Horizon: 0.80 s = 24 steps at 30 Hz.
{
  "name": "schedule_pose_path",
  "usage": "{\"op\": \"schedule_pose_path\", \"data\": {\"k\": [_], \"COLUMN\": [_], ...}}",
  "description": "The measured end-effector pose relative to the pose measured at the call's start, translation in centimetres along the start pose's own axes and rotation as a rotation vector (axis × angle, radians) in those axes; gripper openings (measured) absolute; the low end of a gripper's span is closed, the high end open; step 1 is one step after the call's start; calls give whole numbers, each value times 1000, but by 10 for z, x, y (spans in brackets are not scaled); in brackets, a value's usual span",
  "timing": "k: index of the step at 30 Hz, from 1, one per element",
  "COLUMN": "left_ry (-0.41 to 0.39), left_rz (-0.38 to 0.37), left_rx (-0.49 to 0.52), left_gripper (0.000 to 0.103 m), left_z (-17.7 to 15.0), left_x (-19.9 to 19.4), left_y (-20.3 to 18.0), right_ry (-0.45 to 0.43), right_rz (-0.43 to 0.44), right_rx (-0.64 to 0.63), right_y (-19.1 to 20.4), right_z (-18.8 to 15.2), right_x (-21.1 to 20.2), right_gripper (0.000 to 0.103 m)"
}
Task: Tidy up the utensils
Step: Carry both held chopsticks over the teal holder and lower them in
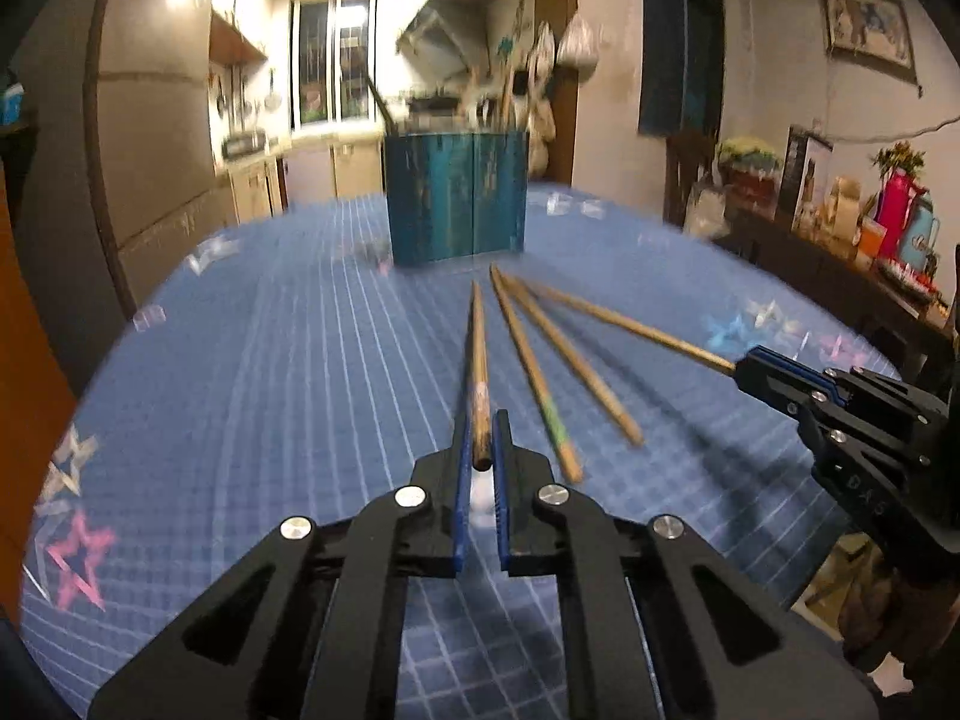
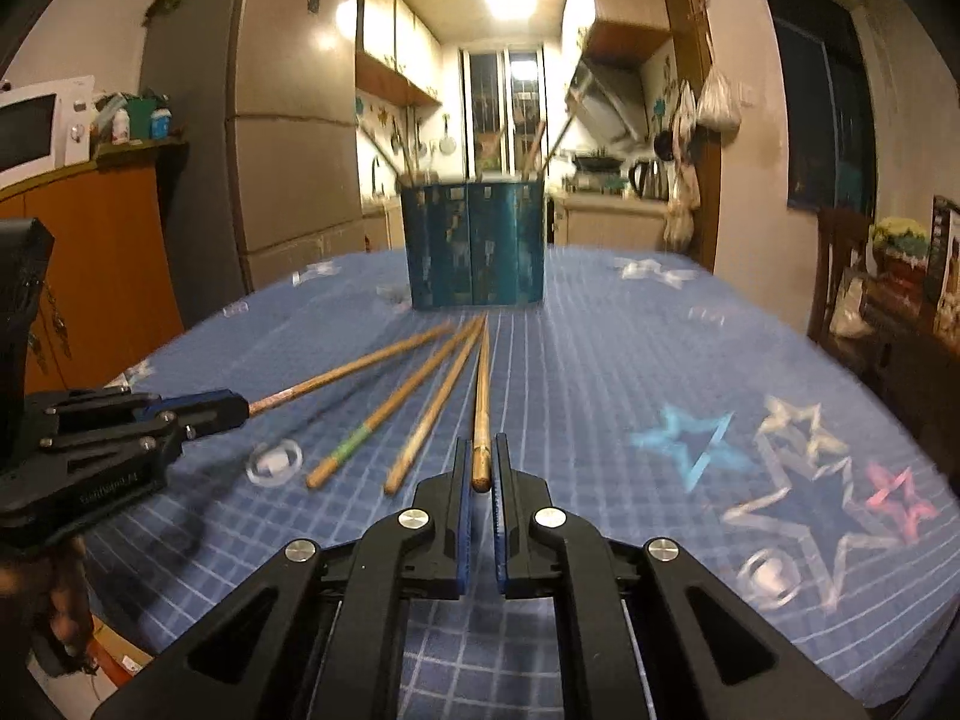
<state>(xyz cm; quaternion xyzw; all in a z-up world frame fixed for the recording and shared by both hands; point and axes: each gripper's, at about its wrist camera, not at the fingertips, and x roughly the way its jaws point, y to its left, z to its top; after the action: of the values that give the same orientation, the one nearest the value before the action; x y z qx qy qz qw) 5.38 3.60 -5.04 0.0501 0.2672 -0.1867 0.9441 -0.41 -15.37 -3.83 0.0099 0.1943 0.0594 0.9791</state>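
Both jaws clamp a chopstick each — left gripper [image 1: 482, 447], right gripper [image 2: 480, 468] — table edge [image 2: 198, 324] well apart

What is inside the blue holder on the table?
Several thin sticks, probably chopsticks, rise above the rim of the blue holder and lean outward. Its walls hide their lower parts and anything else inside, and blur hides their exact number.

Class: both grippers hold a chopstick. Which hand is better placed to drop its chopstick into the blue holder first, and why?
Probably either, slightly the right gripper: its chopstick points straight at the blue holder, tip close to its base. The left gripper has its chopstick aimed similarly.
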Motion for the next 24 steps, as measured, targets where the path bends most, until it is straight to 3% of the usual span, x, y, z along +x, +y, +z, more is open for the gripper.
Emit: {"op": "schedule_pose_path", "data": {"k": [6, 10, 16, 24], "left_ry": [-234, -361, -380, -348], "left_rz": [24, 22, -5, -54], "left_rx": [45, 64, 48, 26], "left_gripper": [5, 5, 5, 5], "left_z": [75, 137, 202, 241], "left_x": [-38, -52, -48, -38], "left_y": [8, 14, 26, 38], "right_ry": [-185, -214, -172, -126], "right_rz": [36, 115, 182, 227], "right_rx": [-70, -62, -44, -42], "right_y": [-17, -43, -76, -91], "right_z": [75, 138, 202, 260], "right_x": [-26, -16, 12, 43], "right_gripper": [7, 7, 7, 7]}}
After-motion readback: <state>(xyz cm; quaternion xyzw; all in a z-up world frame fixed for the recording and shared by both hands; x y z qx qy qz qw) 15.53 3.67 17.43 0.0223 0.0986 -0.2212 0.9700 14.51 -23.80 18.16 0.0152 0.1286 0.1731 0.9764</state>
